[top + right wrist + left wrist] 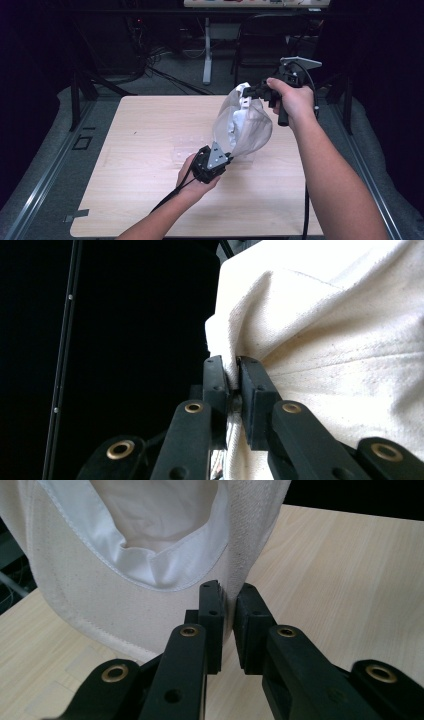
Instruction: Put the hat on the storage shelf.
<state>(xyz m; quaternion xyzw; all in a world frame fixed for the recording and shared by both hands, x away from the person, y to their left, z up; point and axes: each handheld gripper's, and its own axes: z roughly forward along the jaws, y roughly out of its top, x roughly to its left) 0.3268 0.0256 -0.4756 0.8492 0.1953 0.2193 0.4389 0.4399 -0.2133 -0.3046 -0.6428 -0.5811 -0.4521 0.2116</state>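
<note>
A cream cloth bag [242, 127] hangs in the air over the wooden table [150, 130], stretched between my two grippers. My left gripper [226, 159] is shut on its lower edge, just above the table. In the left gripper view the cloth bag [150, 545] shows its stitched hem and pale inside, with the left gripper [231, 605] pinching a fold. My right gripper [250, 91] holds the upper end, raised at the table's far right. In the right gripper view the right gripper [234, 371] is shut on a bunched seam of the cloth bag [330, 325].
A patch of clear tape or plastic [187, 150] lies flat on the table under the bag. Beyond the far edge stand a black chair [270, 40] and a white desk leg [207, 50] among floor cables. Dark drapes flank both sides.
</note>
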